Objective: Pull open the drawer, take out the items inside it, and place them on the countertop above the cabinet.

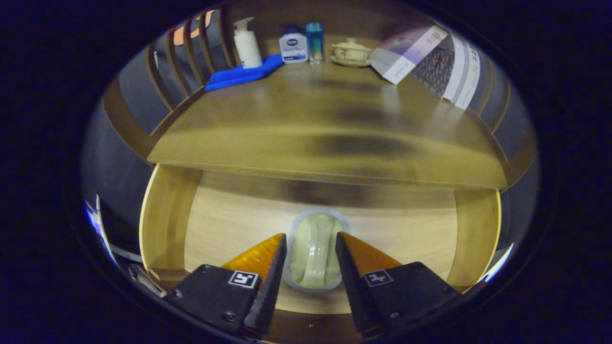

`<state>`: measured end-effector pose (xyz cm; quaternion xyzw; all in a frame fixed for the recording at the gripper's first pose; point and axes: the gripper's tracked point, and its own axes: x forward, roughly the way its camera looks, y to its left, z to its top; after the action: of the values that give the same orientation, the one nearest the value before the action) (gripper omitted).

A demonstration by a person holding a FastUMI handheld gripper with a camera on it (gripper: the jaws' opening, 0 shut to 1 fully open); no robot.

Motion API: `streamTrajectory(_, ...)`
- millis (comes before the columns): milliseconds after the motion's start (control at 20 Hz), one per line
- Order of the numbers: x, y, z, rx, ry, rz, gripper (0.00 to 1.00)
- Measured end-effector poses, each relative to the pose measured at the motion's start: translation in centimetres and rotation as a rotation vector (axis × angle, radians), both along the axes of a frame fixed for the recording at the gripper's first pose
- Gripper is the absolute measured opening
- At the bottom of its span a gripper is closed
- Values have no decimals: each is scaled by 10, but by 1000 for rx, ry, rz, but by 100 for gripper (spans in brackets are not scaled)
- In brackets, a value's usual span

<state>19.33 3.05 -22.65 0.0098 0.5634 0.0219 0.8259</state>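
Observation:
The wooden drawer (165,220) stands pulled open below the countertop (325,119). A pale green, oval item in a clear sealed packet (313,253) sits between my fingers, over the drawer's light floor. My gripper (311,235) is shut on it, with both orange-backed fingers (260,253) pressing on the packet's long sides. Whether the packet rests on the drawer floor or hangs just above it I cannot tell.
At the back of the countertop stand a white pump bottle (246,43), a blue cloth (244,74), a small white and blue bottle (293,45), a blue clear bottle (314,40), a lidded teacup (350,51) and leaning booklets (406,52). Slatted wooden sides flank the counter.

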Motion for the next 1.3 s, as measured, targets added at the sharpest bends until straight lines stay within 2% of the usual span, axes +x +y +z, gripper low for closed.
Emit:
streamTrajectory(50, -1, 0, -4, 6, 23, -11, 63)
streamTrajectory(150, -3, 0, -10, 17, 41, -21, 61)
streamTrajectory(350, 0, -7, -13, 6, 48, -38, 25)
streamTrajectory(750, -13, -3, 17, 58, -6, -10, 23)
streamTrajectory(1050, -25, -9, 68, 93, -88, 22, 23)
streamTrajectory(1300, -15, -17, 118, 109, -165, 26, 22)
